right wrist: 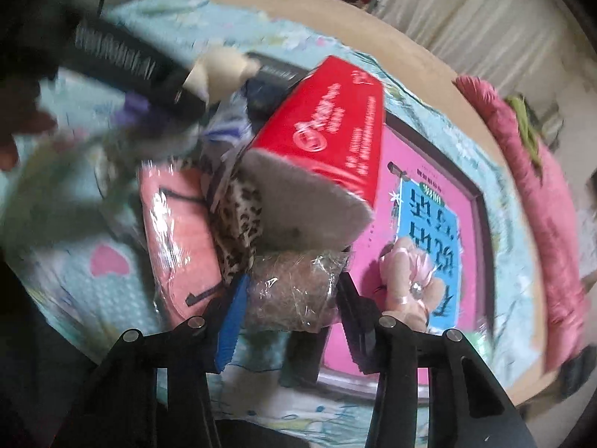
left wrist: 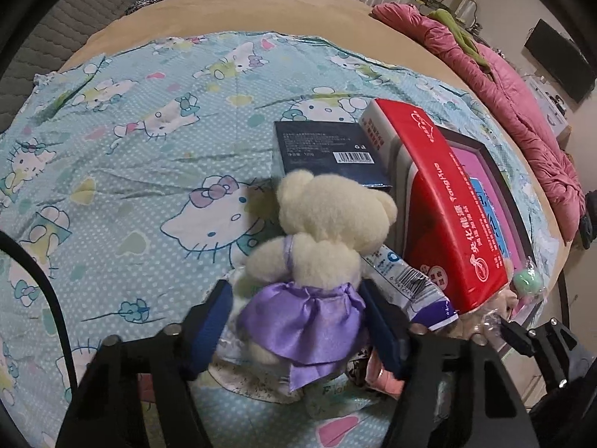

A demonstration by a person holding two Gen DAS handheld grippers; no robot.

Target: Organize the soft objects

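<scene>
the bear point(left wrist: 328, 239) is a small cream plush with a nubbly, woolly pile, round ears and a shiny purple satin skirt point(left wrist: 306, 321) that gathers in folds at its waist. it is seen from behind, upright, over the blue cat-print sheet point(left wrist: 130, 156), just beside a dark box point(left wrist: 328, 156) and a glossy red carton point(left wrist: 440, 205). the left gripper point(left wrist: 298, 317) has its blue ribbed pads point(left wrist: 212, 321) on either side of the skirt, pressed into the fabric, holding the bear. a white tube point(left wrist: 406, 283) with a barcode lies against the bear's right side, under the red carton.

in the right wrist view the right gripper point(right wrist: 291, 295) closes around a brown fuzzy bundle point(right wrist: 294, 291) wrapped in crinkly clear film. next to it sit a leopard-print cloth point(right wrist: 242, 220), a pink wrapped pack point(right wrist: 179, 239) and the red carton point(right wrist: 328, 138), its grey end facing the camera. a flat pink book point(right wrist: 440, 201) with a dark border lies beneath, with a pink satin flower point(right wrist: 410, 276) on it. a quilted pink blanket point(left wrist: 522, 112) lies along the bed's far edge.
</scene>
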